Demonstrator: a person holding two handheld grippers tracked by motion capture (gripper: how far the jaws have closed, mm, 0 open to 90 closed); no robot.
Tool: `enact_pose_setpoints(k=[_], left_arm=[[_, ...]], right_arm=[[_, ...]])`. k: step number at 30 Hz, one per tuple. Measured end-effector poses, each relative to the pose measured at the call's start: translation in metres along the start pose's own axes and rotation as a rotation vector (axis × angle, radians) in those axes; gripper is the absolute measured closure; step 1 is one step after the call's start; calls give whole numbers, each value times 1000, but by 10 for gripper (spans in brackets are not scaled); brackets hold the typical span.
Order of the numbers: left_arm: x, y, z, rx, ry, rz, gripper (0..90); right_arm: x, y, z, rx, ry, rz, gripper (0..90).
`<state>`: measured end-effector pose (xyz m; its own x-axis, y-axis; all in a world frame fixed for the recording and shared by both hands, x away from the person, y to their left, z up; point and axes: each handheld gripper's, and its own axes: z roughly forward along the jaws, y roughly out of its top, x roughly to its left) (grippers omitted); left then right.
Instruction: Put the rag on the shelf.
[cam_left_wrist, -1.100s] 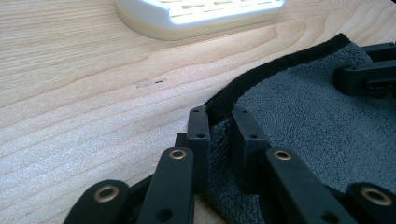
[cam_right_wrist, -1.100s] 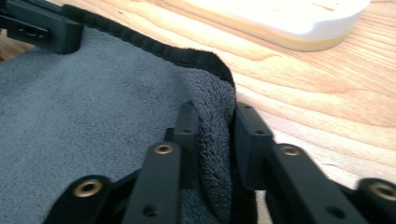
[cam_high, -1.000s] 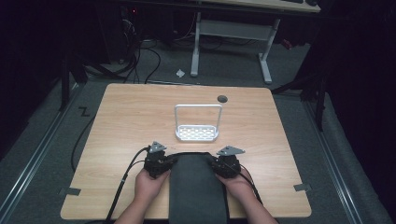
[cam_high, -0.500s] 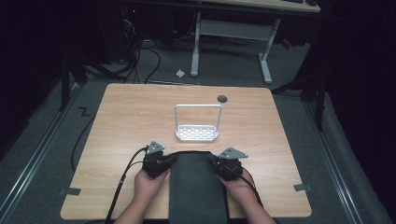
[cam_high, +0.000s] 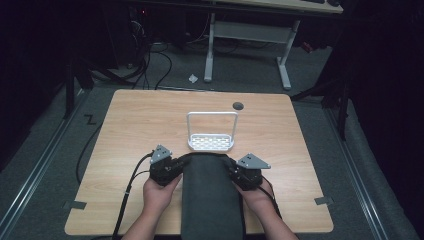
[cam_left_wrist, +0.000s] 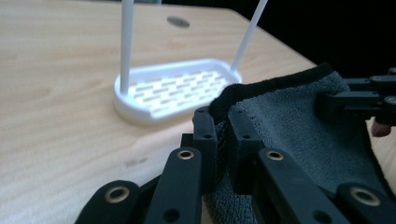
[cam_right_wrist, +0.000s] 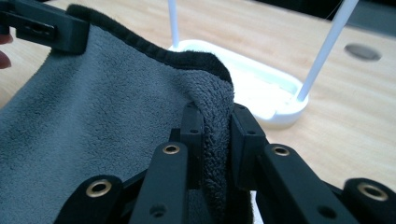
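Two grippers on one towel (cam_high: 212, 195), each clamped on a far corner. Left gripper (cam_left_wrist: 223, 135): jaws nearly closed, just been closing further, towel's black-hemmed corner pinched between the pads. Right gripper (cam_right_wrist: 212, 135): jaws near closed too, fold of grey pile squeezed between them.

Towel location: near edge of tabletop (cam_high: 145, 115), centred between the hands, long axis running toward the person and over the near edge. Far hem spans straight between the two grippers, slightly slack in the middle.

Key relation: white rack (cam_high: 211, 132) sits directly ahead of the far hem, just beyond it, rail parallel to the hem. Rack base (cam_left_wrist: 175, 88) close in front of the left gripper; uprights (cam_right_wrist: 327, 46) rise well above jaw level in both gripper views. Both hands roughly equally near, one per upright.

Likely next: lift higher, carry hem forward over the rail, drape. Needs hem above rail top before moving forward, else corner snags an upright or pushes the light rack.

Room: bare tabletop left, right and beyond the rack; only a small dark grommet (cam_high: 238, 106) behind it. Tabletop edges well clear of both hands sideways.
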<state>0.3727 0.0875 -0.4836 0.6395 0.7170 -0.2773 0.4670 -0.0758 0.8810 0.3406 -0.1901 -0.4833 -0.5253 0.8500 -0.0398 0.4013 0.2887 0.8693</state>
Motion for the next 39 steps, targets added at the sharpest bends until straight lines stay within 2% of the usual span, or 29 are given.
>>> enact_pose_setpoints(k=[4,10,24,39], left_arm=[[-6,15,-5,-32,1,26,836],[-12,34,-11,-68,-3,54,838],[-17,67,-24,-154,0,84,841],[-27,108,-41,-241,4,137,843]], right_arm=[[-4,11,-9,-43,-5,8,783],[-8,29,-18,-87,-17,-6,783],[-10,63,-32,-170,-34,-31,783],[-13,100,-52,-256,-54,-54,783]])
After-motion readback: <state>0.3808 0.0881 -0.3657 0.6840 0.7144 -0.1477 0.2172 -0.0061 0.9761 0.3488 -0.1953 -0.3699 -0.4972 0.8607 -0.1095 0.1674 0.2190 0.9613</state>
